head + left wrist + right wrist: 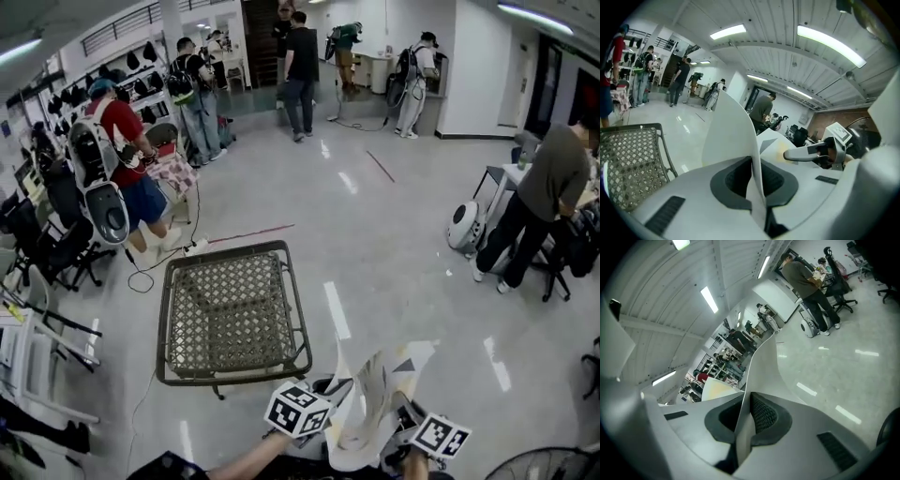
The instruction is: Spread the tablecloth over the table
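Head view: left tongs and right tongs clamp the tablecloth near the woven table on glossy floor.

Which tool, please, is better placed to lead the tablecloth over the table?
Left, probably: the left tool and right tool are both shut on the tablecloth, but the left sits nearer the table.

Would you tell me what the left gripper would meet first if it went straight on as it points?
Apart from the tablecloth it grips, the left gripper would probably reach bare floor just right of the table, missing it, though depth is unclear.
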`<move>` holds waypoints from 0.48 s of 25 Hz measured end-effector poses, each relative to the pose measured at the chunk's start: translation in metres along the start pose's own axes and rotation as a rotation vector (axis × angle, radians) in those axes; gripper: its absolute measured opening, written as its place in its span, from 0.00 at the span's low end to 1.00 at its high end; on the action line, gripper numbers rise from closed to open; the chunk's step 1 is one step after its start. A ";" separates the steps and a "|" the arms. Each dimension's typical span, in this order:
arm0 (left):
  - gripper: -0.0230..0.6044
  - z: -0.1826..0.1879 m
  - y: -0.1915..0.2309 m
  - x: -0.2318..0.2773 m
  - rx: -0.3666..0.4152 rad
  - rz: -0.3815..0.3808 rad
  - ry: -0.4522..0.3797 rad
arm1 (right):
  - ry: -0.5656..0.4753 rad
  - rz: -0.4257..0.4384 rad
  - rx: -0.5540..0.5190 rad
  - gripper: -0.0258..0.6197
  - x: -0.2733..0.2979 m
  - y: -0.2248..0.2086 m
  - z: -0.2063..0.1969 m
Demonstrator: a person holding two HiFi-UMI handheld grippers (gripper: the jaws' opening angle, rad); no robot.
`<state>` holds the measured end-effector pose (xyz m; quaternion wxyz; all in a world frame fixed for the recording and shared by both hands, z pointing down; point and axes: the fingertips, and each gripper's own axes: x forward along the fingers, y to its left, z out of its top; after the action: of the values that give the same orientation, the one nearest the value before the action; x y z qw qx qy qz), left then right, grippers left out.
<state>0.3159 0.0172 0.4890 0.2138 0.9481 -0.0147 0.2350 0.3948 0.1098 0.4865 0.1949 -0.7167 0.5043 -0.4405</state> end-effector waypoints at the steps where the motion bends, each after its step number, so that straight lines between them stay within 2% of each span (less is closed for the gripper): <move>1: 0.08 0.009 0.005 0.008 -0.001 0.019 -0.008 | 0.007 0.020 -0.014 0.07 0.009 -0.003 0.012; 5: 0.08 0.038 0.024 0.035 0.016 0.088 -0.028 | 0.007 0.077 -0.038 0.07 0.039 -0.013 0.055; 9: 0.08 0.079 0.043 0.044 0.005 0.136 -0.075 | -0.018 0.121 -0.014 0.07 0.059 -0.012 0.100; 12: 0.08 0.101 0.064 0.054 0.027 0.163 -0.093 | -0.040 0.127 0.010 0.07 0.080 -0.015 0.124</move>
<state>0.4002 -0.0781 0.4584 0.1803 0.9564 -0.0986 0.2076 0.5143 0.0241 0.4655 0.2358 -0.6910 0.5424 -0.4155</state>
